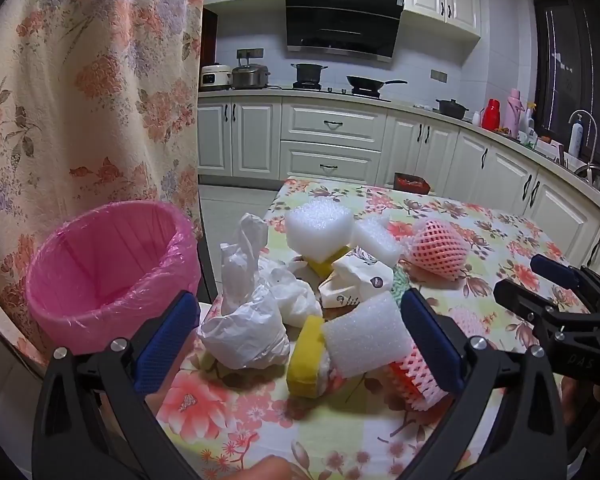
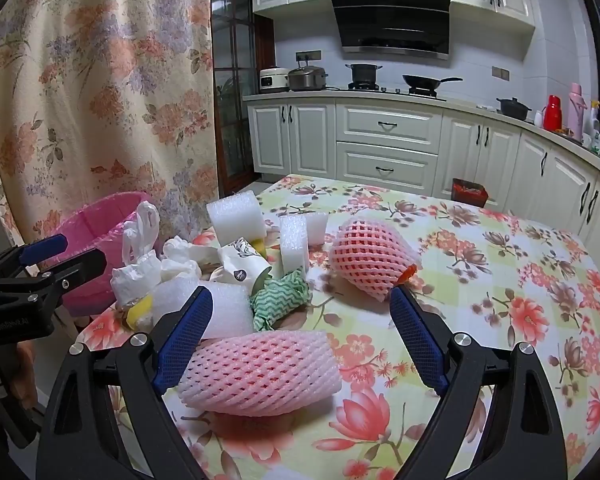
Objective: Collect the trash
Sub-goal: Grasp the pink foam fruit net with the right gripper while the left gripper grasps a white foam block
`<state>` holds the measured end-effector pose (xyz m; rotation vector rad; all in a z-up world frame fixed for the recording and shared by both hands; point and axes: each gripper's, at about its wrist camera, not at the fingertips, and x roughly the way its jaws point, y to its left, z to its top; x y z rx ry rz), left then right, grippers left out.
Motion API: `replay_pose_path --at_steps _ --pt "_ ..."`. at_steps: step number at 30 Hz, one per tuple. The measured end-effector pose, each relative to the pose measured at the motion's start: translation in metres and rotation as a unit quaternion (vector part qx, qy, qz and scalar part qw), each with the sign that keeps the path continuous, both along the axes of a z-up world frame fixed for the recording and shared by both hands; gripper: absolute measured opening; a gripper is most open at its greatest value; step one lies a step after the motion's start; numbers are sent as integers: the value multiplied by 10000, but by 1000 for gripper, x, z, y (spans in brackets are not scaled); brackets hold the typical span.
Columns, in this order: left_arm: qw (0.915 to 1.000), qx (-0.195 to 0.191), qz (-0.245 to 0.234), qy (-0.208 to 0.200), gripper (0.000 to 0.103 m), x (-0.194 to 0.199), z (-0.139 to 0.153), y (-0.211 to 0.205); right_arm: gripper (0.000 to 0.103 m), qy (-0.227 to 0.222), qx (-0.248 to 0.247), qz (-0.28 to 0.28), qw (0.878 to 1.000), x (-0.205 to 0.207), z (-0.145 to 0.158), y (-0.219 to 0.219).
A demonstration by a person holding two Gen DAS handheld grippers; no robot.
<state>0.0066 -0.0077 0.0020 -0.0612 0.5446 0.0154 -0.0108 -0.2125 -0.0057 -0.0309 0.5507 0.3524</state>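
With both grippers spread wide, the right gripper (image 2: 300, 320) should drop squarely over the net (image 2: 260, 372) between its fingers, squeezing gently.

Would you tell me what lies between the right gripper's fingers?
A pink foam fruit net lies on its side between the open right gripper fingers, in the right wrist view.

"DAS" on the right tool (image 1: 540, 280)
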Motion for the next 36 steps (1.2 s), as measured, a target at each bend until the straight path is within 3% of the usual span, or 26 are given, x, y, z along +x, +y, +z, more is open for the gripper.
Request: replay_pose_path --at_steps 14,25,28,32,36 --pt "9999 -25 -1 120 99 3 -11 5 85 311 -206 145 9992 0 -30 14" --pt "9997 -100 -74 194 99 12 -21 6 85 935 -314 270 9948 13 -67 22" --pt "9996 -114 -96 231 99 15 -23 4 78 1094 -310 311 9930 18 -74 23" --pt "9993 -156 -179 302 99 20 -27 1 55 1173 -290 478 9915 18 -79 25" --pt "9987 -189 -289 385 99 25 -33 -5 47 1086 -346 528 9921 18 -77 26"
